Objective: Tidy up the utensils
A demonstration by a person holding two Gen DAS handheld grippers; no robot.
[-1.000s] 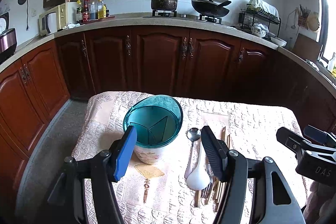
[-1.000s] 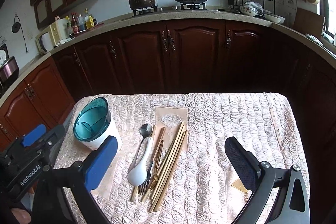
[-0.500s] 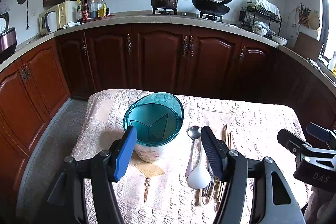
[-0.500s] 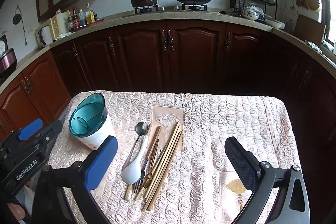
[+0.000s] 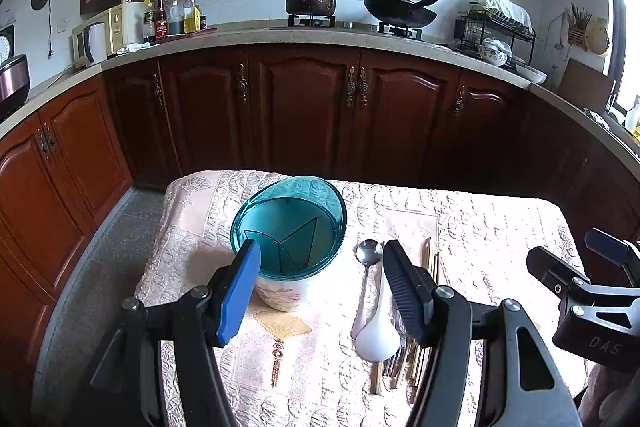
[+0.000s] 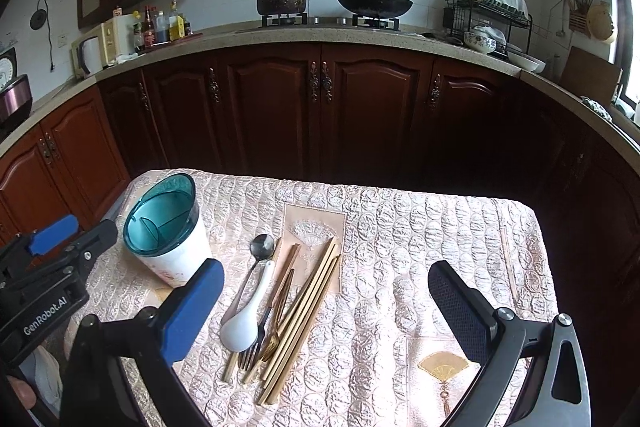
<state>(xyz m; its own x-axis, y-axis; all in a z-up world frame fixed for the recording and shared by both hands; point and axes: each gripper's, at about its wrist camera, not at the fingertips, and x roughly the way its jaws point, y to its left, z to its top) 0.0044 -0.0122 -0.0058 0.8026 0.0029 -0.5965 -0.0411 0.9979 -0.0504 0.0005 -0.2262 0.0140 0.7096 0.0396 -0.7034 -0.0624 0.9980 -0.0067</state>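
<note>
Lying mid-cloth, utensils; right claw open above, table right side bare.

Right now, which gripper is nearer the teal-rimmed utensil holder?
Left. The left gripper hangs open right in front of the utensil holder; the right gripper, also open, sits off to its side, over the loose utensils.

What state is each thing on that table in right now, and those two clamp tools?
Utensil holder: upright, empty.
Metal spoon: lying flat.
White spoon: lying flat.
Fork: lying flat.
Chopsticks: lying flat, bundled.
Left gripper: open, empty.
Right gripper: open, empty.
</note>
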